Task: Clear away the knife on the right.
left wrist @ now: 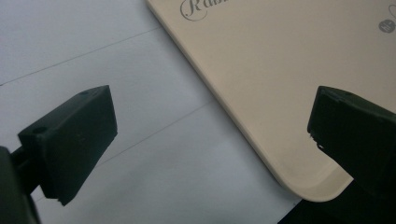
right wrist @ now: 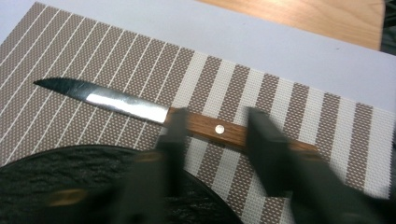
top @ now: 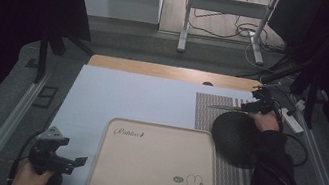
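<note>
At the far right corner of the table, the right gripper (top: 251, 107) reaches over a striped placemat (top: 210, 111) toward a knife (top: 223, 106) that lies flat on it, just beyond a round black plate (top: 236, 135). Seen in the right gripper view, the knife (right wrist: 140, 109) has a steel blade pointing away to the left and a wooden handle with a metal rivet, and the handle runs across between the two black jaws. The jaws are blurred and stand to either side of the handle with striped mat visible between each of them and the wood, so they are partly closed around it but not pressing on it; the knife rests on the placemat (right wrist: 280, 107) rather than being gripped. The rim of the black plate (right wrist: 56, 177) sits close below the blade in that view, touching or overlapping the mat. Near the front left of the table, the left gripper (top: 70, 162) is held low in the person's hand beside a beige tray (top: 155, 164) printed with a rabbit. In the left gripper view its jaws stand wide apart with nothing between them, hovering over the pale blue table cover (left wrist: 140, 154) and the rounded corner of the tray (left wrist: 280, 116). The two grippers are well apart.
</note>
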`<control>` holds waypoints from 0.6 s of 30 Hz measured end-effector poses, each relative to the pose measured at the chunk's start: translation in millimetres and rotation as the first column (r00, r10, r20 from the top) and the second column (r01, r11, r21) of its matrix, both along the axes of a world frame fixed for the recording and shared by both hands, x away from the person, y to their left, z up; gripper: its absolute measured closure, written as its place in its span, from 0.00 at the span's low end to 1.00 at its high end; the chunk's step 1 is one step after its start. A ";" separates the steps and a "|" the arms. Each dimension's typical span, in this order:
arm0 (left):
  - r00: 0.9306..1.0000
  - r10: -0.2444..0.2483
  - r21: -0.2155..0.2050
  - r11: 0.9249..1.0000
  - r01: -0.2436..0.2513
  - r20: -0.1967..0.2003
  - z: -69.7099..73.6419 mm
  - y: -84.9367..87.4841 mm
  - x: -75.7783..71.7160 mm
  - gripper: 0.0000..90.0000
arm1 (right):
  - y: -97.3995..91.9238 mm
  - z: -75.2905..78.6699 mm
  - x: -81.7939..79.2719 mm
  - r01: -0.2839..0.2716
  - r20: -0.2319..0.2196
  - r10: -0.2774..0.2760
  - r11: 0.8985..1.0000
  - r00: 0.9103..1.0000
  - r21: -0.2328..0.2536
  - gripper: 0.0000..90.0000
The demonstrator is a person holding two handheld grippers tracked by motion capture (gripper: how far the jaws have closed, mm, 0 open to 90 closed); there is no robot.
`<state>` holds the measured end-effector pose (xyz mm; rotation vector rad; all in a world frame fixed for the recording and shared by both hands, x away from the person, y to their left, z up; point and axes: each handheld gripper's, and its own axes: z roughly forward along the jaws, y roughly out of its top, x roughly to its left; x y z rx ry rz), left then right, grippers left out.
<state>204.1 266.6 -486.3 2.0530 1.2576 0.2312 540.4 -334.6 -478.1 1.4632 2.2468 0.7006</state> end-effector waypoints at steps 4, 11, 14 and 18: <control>1.000 -0.001 0.000 1.000 0.001 0.000 0.0 0.1 0.0 0.02 | -3.1 -0.8 6.4 -0.019 -0.004 0.019 1.000 1.000 -0.005 0.99; 1.000 -0.001 0.002 1.000 0.001 0.000 0.0 0.0 0.0 0.02 | -1.7 -10.7 20.3 -0.001 -0.013 0.000 0.999 1.000 -0.040 0.99; 1.000 0.000 0.003 1.000 0.000 0.000 -0.1 0.0 -0.1 0.02 | -1.3 -16.1 25.2 0.009 -0.014 -0.009 0.999 1.000 -0.054 0.99; 1.000 0.001 0.001 1.000 -0.001 -0.001 -0.2 0.4 -0.1 0.02 | -2.7 -20.2 24.6 0.009 -0.036 -0.012 0.997 0.999 -0.073 0.99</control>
